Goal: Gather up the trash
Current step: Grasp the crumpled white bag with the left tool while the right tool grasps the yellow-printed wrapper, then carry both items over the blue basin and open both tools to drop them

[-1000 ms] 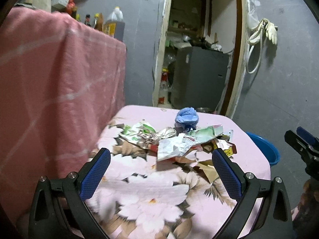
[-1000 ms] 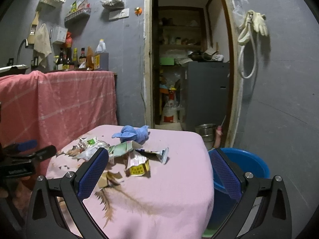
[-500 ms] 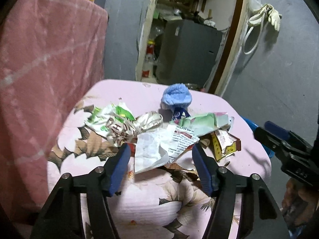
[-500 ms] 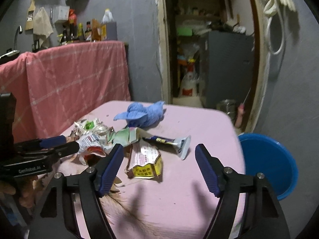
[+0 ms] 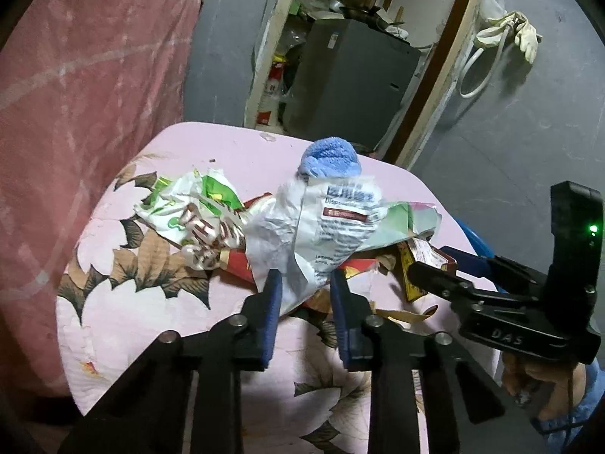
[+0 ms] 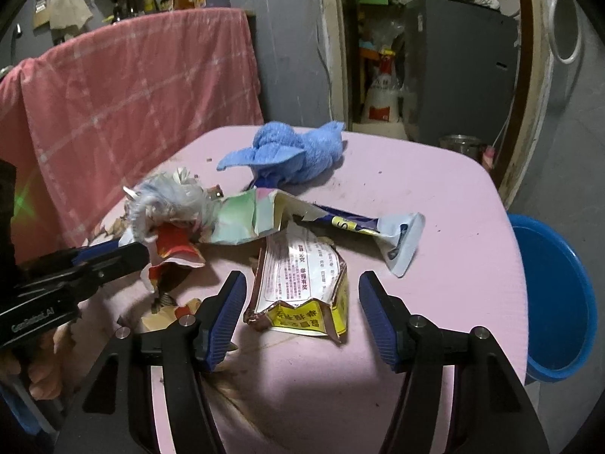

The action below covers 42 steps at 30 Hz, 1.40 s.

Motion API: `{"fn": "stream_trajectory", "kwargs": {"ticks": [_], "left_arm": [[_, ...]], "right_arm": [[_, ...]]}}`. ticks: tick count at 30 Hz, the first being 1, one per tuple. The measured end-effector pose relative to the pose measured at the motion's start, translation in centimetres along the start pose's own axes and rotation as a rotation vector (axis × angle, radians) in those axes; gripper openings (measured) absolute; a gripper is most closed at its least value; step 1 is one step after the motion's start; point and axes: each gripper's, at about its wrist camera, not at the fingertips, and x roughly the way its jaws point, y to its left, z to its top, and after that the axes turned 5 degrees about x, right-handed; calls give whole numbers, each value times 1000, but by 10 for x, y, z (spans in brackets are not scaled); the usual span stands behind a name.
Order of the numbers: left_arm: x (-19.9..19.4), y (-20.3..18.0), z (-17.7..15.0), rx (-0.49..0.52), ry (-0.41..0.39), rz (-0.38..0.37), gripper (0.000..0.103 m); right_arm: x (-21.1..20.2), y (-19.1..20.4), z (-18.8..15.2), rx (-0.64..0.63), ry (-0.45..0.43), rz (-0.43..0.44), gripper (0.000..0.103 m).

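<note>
On the surface covered with a pink floral cloth [image 6: 435,265] lies one loose heap of trash: one crumpled white printed wrapper [image 5: 321,234], one white-and-green crumpled wrapper [image 5: 189,204], one pale green torn packet [image 6: 245,219], one red-and-white torn wrapper [image 6: 174,246], one flat yellow-and-silver foil packet [image 6: 302,291] and one dark blue tube-shaped sachet with a pale flared end [image 6: 374,234]. One blue fluffy cloth [image 6: 295,151] sits at the far side of the heap. One round blue plastic basin [image 6: 556,302] stands below the surface's right edge, cut off by the cloth edge. One pink checked cloth [image 6: 132,87] hangs over a counter behind.

Much of the heap overlaps — the red-and-white wrapper is mostly buried under the white one in the left wrist view, and how many scraps lie beneath cannot be counted. The print on the packets is too small to read. Only fingers of the person's hands show at the frame edges.

The left gripper [image 5: 304,283] has just been closing its jaws; they stand narrow, with the lower corner of the white printed wrapper between them — whether the pads already press on the paper cannot be told. The right gripper [image 6: 298,295] has also just been closing its jaws; they stand about half open on either side of the yellow-and-silver foil packet, with a gap showing on both sides, so it holds nothing. That packet lies flat on the cloth, at the near edge of the heap.
</note>
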Motion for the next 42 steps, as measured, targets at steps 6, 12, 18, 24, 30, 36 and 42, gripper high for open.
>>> {"fn": "stream_trajectory", "kwargs": {"ticks": [6, 12, 18, 24, 30, 36, 42], "left_arm": [[1, -2, -1, 3, 2, -9, 7], [-5, -6, -4, 2, -8, -14, 2], [-16, -19, -13, 25, -32, -4, 0], [-29, -36, -23, 44, -75, 0, 0], [-42, -62, -21, 91, -171, 0, 0], [-44, -110, -7, 182, -303, -22, 0], [-28, -159, 15, 211, -389, -84, 0]], "right_arm": [[3, -2, -3, 13, 19, 12, 55], [2, -7, -6, 47, 24, 30, 54], [-6, -10, -11, 74, 12, 44, 50], [-26, -16, -24, 120, -41, 70, 47], [-62, -22, -38, 144, -185, 65, 47], [-116, -38, -34, 143, -404, 2, 47], [-161, -68, -24, 113, -582, -119, 48]]}}
